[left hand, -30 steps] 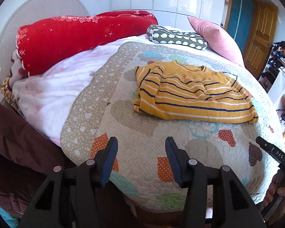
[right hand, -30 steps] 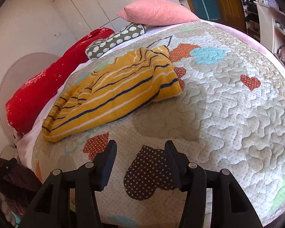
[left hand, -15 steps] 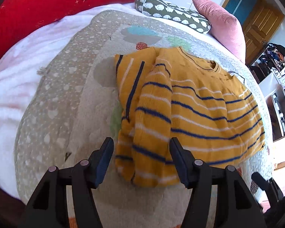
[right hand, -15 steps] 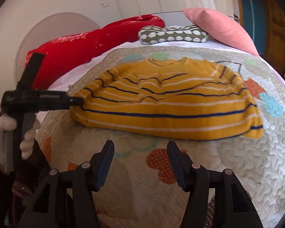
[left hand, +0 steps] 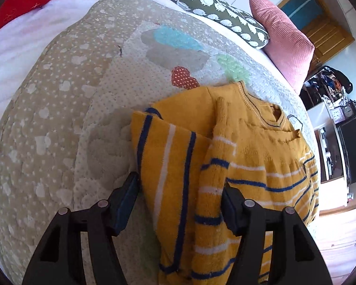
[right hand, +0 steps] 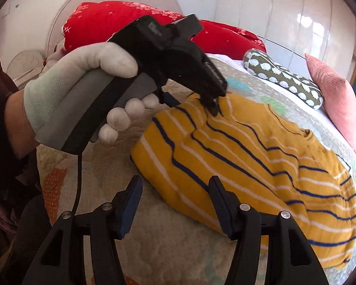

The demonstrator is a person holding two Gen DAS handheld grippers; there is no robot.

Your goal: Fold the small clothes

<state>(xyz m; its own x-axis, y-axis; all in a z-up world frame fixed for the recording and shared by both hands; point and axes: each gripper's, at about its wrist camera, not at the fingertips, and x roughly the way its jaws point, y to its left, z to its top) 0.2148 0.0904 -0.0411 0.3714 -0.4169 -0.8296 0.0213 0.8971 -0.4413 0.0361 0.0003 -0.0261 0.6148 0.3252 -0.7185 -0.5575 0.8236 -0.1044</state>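
Observation:
A small yellow sweater (left hand: 244, 166) with blue and white stripes lies partly folded on a quilted bedspread (left hand: 71, 118). My left gripper (left hand: 180, 192) is open, its fingers straddling the folded sleeve edge of the sweater. In the right wrist view the sweater (right hand: 249, 166) fills the middle, and the left gripper (right hand: 208, 104), held by a gloved hand, points down onto its far left corner. My right gripper (right hand: 175, 197) is open and empty, just over the sweater's near edge.
A red blanket (right hand: 130, 23), a green patterned pillow (left hand: 216, 11) and a pink pillow (left hand: 284, 42) lie at the bed's head. A wooden door (left hand: 327, 33) and cluttered shelves (left hand: 332, 99) stand to the right.
My left gripper has moved forward and down onto the sweater's sleeve corner. My right gripper has moved closer to the sweater's near edge. Both stay open.

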